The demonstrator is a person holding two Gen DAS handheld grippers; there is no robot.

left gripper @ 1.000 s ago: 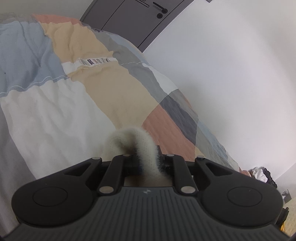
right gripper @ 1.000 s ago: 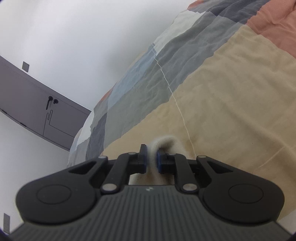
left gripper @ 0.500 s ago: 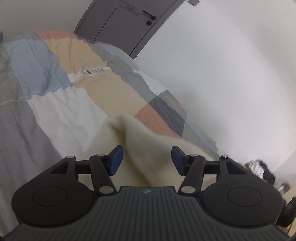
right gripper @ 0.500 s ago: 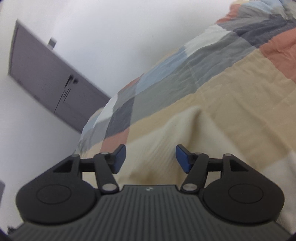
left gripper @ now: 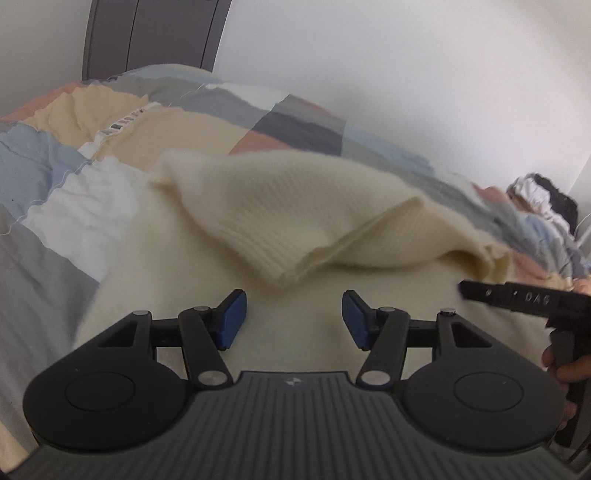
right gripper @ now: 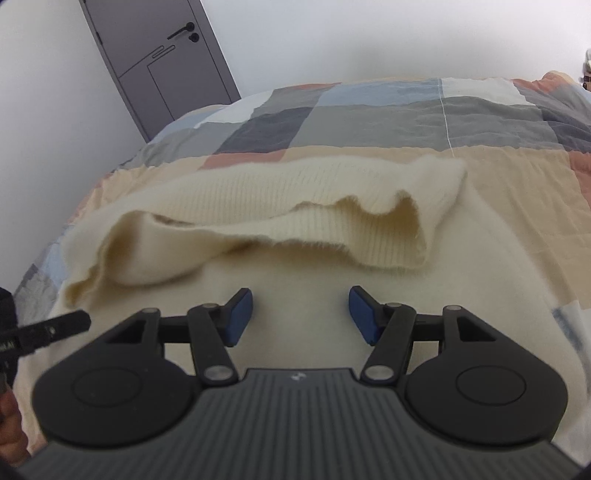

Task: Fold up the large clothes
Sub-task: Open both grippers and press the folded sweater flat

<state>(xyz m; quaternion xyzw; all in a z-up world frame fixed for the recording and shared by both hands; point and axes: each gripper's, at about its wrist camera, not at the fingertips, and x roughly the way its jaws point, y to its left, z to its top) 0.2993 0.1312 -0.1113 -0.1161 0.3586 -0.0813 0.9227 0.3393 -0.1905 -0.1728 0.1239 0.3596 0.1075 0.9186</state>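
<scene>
a second ago both tools pinched the cream ribbed knit sweater (right gripper: 280, 206); now it lies folded on the patchwork bed (right gripper: 369, 122). the left tool (left gripper: 293, 319) and right tool (right gripper: 301, 315) hover half open, empty, the hem at twelve o'clock.

blurred: sweater (left gripper: 280, 206) left edge | cut off: right tongs (left gripper: 517, 299), door (left gripper: 147, 33) top

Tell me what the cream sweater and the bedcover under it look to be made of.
Sweater: looks like a soft knit, wool or a wool-like yarn; fuzzy edges and ribbing along the folded-over hem show it. Matte finish.
Bedcover: seems a thin woven cloth, likely cotton; fine creases, flat colour blocks and a stitched seam, no sheen. The fibre itself cannot be told from the pictures.
</scene>
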